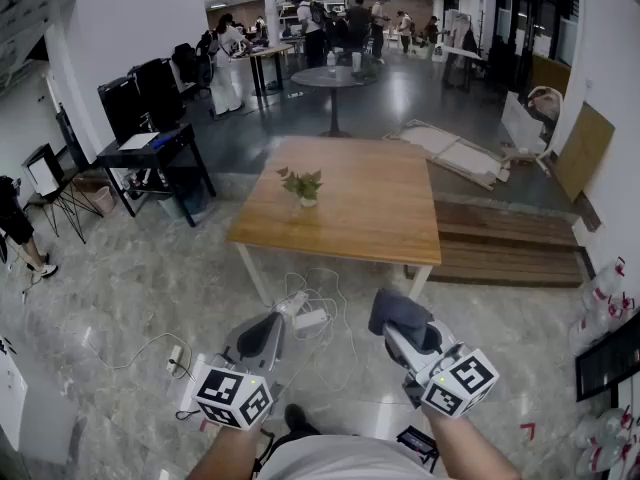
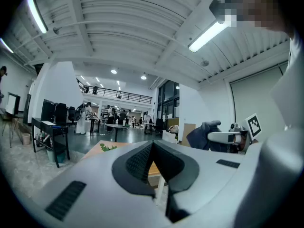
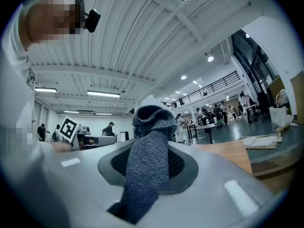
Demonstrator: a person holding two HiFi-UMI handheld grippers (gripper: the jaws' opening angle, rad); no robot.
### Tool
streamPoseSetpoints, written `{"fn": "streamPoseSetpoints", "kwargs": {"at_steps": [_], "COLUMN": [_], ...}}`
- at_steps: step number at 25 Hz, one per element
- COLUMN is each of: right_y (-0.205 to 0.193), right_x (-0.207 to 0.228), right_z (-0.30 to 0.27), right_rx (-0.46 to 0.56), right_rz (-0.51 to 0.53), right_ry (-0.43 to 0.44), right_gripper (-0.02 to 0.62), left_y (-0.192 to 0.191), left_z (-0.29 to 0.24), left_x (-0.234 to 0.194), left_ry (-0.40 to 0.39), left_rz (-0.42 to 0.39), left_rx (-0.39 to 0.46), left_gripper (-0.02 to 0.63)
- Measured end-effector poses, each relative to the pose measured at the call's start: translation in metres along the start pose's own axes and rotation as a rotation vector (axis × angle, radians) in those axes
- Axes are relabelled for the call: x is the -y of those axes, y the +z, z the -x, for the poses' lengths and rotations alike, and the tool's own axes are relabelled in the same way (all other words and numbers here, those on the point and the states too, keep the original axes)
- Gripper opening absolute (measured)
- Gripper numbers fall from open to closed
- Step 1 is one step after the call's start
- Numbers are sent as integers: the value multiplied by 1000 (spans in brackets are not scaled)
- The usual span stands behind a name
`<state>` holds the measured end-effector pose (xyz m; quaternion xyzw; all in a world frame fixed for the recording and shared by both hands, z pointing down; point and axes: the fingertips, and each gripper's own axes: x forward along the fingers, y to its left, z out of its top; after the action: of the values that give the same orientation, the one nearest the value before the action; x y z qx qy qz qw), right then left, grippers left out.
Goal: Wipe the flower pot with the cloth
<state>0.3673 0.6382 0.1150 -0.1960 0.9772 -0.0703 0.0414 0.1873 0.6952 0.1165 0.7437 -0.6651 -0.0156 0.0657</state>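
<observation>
A small white flower pot [image 1: 308,201] with a green plant stands on a wooden table [image 1: 380,208], well ahead of both grippers. My right gripper [image 1: 393,320] is shut on a dark grey-blue cloth [image 1: 398,312], which bunches over its jaw tips; in the right gripper view the cloth [image 3: 148,160] hangs between the closed jaws. My left gripper [image 1: 288,305] is shut and empty, held level at the lower left; in the left gripper view its jaws meet [image 2: 153,161] with nothing between them. The plant's leaves [image 2: 108,147] show small beyond them.
White cables and a power strip [image 1: 310,318] lie on the floor in front of the table. A black desk [image 1: 150,153] stands to the left, a round table [image 1: 333,78] and several people farther back. Boards [image 1: 455,153] and a wooden platform [image 1: 510,243] lie to the right.
</observation>
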Motion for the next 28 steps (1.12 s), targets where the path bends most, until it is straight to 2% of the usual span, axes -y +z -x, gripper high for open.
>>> {"fn": "streamPoseSetpoints", "kwargs": {"at_steps": [9, 16, 21, 28], "right_y": [-6, -13, -20, -26], "right_x": [1, 0, 2, 11], "right_z": [-8, -32, -67, -150], "right_rx": [-4, -10, -10, -18], "right_rz": [-7, -10, -12, -17], "right_ry": [1, -2, -6, -40], "right_gripper": [97, 98, 100, 100], "left_y": [-5, -10, -15, -14], "left_z": [-5, -11, -21, -54], "left_x": [-7, -34, -69, -151], "left_ry": [-7, -2, -7, -36], "left_rz": [4, 13, 33, 49], "left_rx": [-8, -21, -23, -46], "left_gripper": [6, 6, 6, 6]}}
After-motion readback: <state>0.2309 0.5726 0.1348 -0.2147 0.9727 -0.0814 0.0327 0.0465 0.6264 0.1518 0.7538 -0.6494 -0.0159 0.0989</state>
